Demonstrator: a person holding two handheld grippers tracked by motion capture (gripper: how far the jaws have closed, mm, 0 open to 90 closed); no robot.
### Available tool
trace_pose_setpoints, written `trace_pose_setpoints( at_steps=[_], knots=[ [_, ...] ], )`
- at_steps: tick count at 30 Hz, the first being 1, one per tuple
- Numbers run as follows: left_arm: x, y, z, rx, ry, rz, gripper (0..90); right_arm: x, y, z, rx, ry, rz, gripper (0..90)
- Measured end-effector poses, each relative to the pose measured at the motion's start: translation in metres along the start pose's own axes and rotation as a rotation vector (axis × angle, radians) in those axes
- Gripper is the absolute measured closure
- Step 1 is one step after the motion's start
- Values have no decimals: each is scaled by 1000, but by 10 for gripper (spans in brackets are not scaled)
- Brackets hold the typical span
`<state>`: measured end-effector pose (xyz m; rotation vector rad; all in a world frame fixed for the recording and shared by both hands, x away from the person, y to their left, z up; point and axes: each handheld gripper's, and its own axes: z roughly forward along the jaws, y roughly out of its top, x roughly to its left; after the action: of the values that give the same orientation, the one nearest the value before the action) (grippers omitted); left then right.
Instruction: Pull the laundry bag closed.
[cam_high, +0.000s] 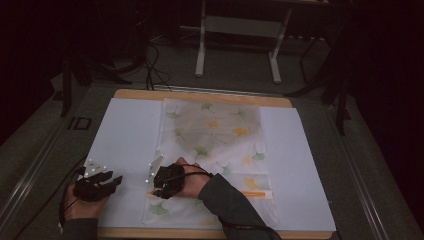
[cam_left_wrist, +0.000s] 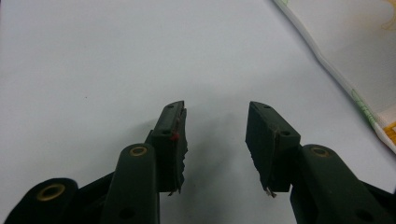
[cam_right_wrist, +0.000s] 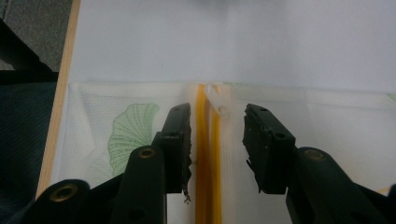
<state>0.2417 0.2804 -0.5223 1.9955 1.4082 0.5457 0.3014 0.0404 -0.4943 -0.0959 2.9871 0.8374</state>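
Note:
A see-through pouch (cam_high: 215, 135) printed with green and yellow leaves lies flat on a white sheet (cam_high: 125, 135). A yellow zip strip (cam_right_wrist: 208, 154) runs across it and ends at a small white slider (cam_right_wrist: 218, 100) at the pouch's edge. My right gripper (cam_right_wrist: 217, 112) hovers open over that end, with the strip and slider in the gap and the pads clear of them. In the high view it sits at the pouch's near left part (cam_high: 156, 186). My left gripper (cam_left_wrist: 215, 109) stands open over the bare white sheet, left of the pouch's edge (cam_left_wrist: 355, 93), with nothing between its fingers.
The white sheet covers a wooden board (cam_high: 200, 95) whose edge (cam_right_wrist: 58, 107) runs close beside the pouch in the right gripper view. Grey floor surrounds the board, and a white metal stand (cam_high: 240, 45) is behind it. A cable trails from each gripper.

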Motion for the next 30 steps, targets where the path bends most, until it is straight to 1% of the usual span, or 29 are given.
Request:
trace_pose_setpoints(
  at_steps=[6,7,9,14,15,16,19,23,27,30],
  knots=[
    [0,0,0,0,1,1,578,0,3,4,17,4,-10,623],
    [0,0,0,0,1,1,578,0,4,7,28,7,-13,631],
    [0,0,0,1,0,1,578,-1,5,9,33,11,-10,631],
    [0,0,0,2,-1,2,576,-3,7,16,55,25,-4,664],
    [0,0,0,2,-1,2,575,-4,8,17,56,27,-10,666],
    [0,0,0,1,-1,2,575,-4,9,18,66,29,-10,670],
    [0,-1,0,0,-1,1,575,-4,11,20,73,31,-9,683],
    [0,-1,0,-1,-1,1,575,-4,13,23,97,36,-15,712],
    [0,-1,0,-2,0,1,575,-2,14,25,127,38,-33,752],
    [0,-1,0,-2,1,2,575,-2,13,25,132,42,-31,776]
  ],
)
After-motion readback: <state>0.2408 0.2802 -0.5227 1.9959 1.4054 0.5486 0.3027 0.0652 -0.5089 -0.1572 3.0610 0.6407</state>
